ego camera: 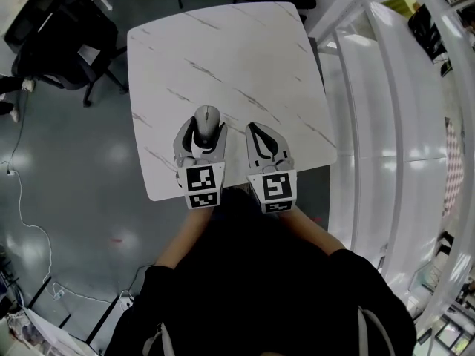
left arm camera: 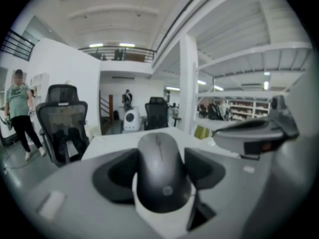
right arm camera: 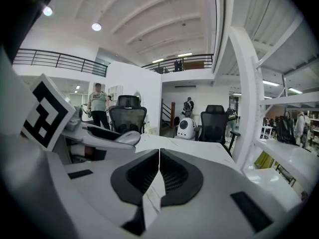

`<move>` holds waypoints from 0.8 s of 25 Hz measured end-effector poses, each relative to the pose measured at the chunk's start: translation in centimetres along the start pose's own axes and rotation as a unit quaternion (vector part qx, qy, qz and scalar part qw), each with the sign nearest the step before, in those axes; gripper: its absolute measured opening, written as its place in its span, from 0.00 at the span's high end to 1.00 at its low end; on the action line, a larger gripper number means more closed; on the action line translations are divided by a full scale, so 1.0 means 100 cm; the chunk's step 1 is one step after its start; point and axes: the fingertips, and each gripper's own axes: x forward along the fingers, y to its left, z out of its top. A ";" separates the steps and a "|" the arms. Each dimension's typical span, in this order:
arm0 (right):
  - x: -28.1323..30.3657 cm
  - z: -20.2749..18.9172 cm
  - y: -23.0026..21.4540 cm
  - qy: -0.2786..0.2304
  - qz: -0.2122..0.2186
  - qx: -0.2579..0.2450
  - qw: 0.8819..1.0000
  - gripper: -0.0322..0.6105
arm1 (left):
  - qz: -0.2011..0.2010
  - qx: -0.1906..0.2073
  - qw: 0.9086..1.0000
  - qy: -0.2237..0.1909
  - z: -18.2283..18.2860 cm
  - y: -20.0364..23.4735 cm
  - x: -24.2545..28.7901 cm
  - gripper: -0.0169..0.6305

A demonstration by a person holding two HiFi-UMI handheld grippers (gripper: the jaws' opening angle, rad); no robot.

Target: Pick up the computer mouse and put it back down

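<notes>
A grey computer mouse [ego camera: 206,123] is clamped between the two jaws of my left gripper [ego camera: 200,136], lifted above the white marble-patterned table [ego camera: 230,65] near its front edge. In the left gripper view the mouse [left arm camera: 160,171] fills the gap between the dark pads [left arm camera: 117,176], pointing away from the camera. My right gripper [ego camera: 266,143] hovers just to the right of it, jaws closed together with nothing between them. In the right gripper view its tips [right arm camera: 159,169] meet, and the mouse [right arm camera: 127,137] shows at left in the other gripper.
A black office chair [ego camera: 63,39] stands on the grey floor left of the table. White shelving [ego camera: 401,124] runs along the right side. More office chairs [right arm camera: 215,123] and a person [right arm camera: 98,106] stand beyond the table's far edge.
</notes>
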 end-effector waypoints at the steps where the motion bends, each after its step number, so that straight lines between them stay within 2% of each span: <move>1: -0.001 0.003 -0.001 -0.004 -0.003 0.002 1.000 0.92 | 0.001 0.002 1.000 -0.012 0.009 0.000 -0.005 0.51; 8: -0.010 0.019 -0.006 -0.022 -0.018 0.007 1.000 0.92 | 0.004 -0.002 0.998 -0.061 0.043 0.001 -0.036 0.51; 20: -0.013 0.014 0.000 -0.017 -0.016 0.009 1.000 0.92 | 0.005 0.008 0.997 -0.073 0.048 0.000 -0.042 0.51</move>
